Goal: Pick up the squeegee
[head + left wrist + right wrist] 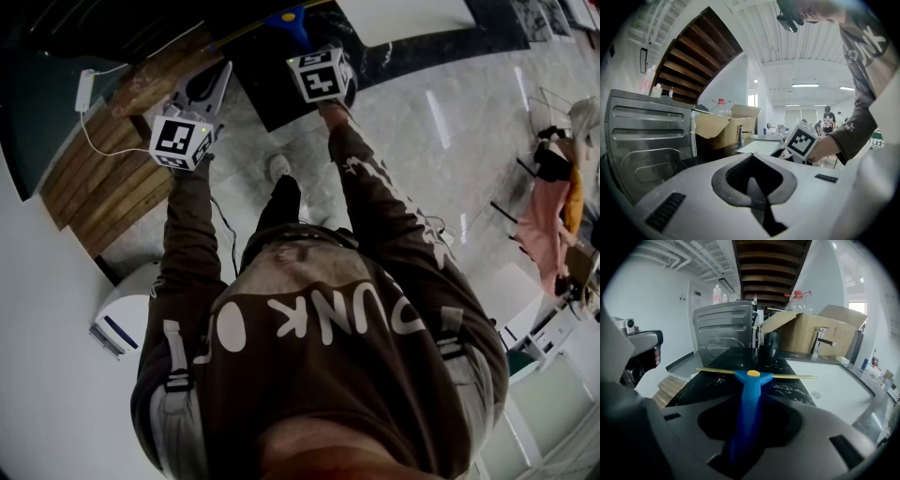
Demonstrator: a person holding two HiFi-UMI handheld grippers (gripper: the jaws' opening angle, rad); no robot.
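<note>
Left gripper, lower centre: jaws together, nothing between. Sweatshirt, mid-frame: white letters "UNK O" legible. Right gripper clamped on squeegee, frame centre. Blue handle runs up-frame, yellow blade crosswise over black counter.

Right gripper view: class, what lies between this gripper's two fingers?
The squeegee: its blue handle fills the gap between the fingers, seen in the right gripper view.

Large white capitals on the person's brown sweatshirt read "UNK", then "O", upside down from overhead; the remaining letters are creased and illegible.
</note>
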